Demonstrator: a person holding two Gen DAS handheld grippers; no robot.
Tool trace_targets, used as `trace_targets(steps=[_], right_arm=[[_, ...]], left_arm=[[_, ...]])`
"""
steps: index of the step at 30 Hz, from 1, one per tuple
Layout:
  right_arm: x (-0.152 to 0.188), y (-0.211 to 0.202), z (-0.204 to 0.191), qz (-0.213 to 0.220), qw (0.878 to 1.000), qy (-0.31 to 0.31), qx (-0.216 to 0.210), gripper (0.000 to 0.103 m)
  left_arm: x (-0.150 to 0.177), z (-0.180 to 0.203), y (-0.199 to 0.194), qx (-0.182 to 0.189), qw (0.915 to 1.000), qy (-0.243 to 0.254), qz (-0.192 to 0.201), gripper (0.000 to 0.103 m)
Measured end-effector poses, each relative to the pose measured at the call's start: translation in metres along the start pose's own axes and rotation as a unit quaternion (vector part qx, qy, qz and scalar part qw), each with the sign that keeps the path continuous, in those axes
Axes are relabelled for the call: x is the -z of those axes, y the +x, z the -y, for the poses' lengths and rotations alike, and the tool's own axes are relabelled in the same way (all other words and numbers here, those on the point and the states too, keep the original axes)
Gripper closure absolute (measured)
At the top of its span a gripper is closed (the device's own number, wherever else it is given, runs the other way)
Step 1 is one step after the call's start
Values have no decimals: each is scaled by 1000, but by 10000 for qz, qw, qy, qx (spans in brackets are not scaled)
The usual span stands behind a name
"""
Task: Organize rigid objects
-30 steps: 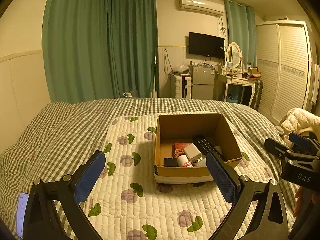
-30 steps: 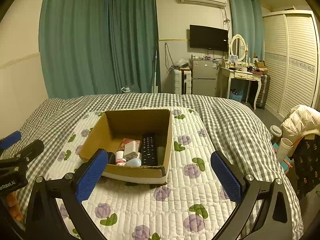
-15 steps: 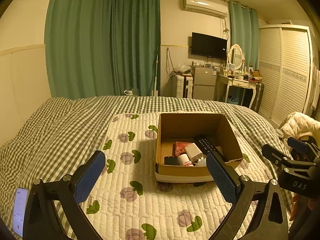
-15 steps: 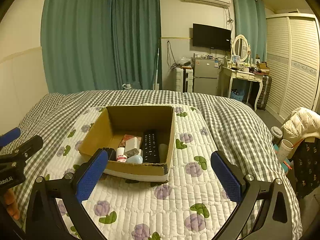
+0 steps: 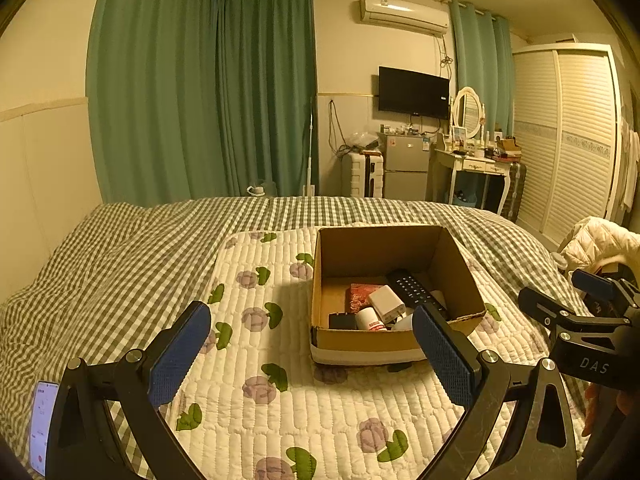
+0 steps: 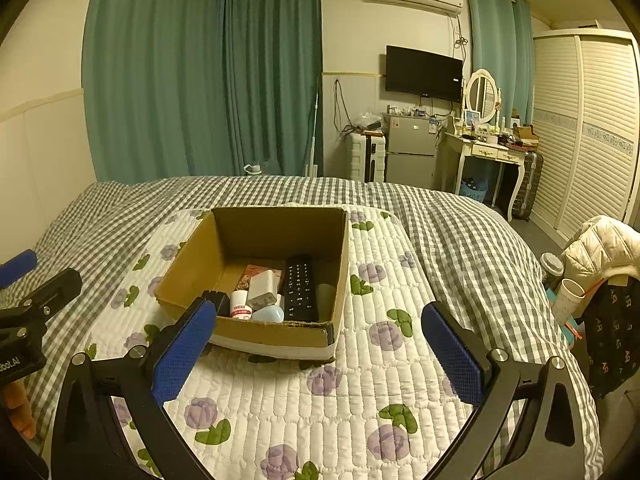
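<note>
An open cardboard box (image 5: 362,340) (image 6: 192,270) sits on a floral quilted mat (image 5: 256,360) on the bed. Inside it lie a black remote (image 5: 412,290) (image 6: 300,286), a white charger block (image 5: 386,302) (image 6: 262,286), a red packet (image 5: 358,294), a small white bottle (image 5: 370,318) (image 6: 240,304), a black item (image 5: 342,321) and a pale blue object (image 6: 268,314). My left gripper (image 5: 310,354) is open and empty, held in front of the box. My right gripper (image 6: 318,354) is open and empty, also in front of the box.
A checked duvet (image 5: 120,260) covers the bed around the mat. A phone (image 5: 42,420) lies at the near left. A white jacket (image 6: 600,244) and cups (image 6: 568,296) sit off the bed's right side. Green curtains, a fridge and a dressing table stand at the back.
Both views have tilted up and pulled back slightly from the box. Both grippers stay open and empty. The box contents have not moved.
</note>
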State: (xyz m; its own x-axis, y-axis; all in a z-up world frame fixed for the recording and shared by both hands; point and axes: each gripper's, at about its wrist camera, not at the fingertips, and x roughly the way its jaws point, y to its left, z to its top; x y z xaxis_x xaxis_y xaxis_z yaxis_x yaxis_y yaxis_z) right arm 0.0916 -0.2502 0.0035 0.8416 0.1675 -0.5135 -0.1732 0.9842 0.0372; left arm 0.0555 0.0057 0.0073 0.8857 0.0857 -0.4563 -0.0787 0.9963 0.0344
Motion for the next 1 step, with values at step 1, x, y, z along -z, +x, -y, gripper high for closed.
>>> trace_targets(steps=[1], right_arm=[[1,1,0,-18,10000,-6,9,0]], left_arm=[[1,0,1,22,10000,-7,-27,0]])
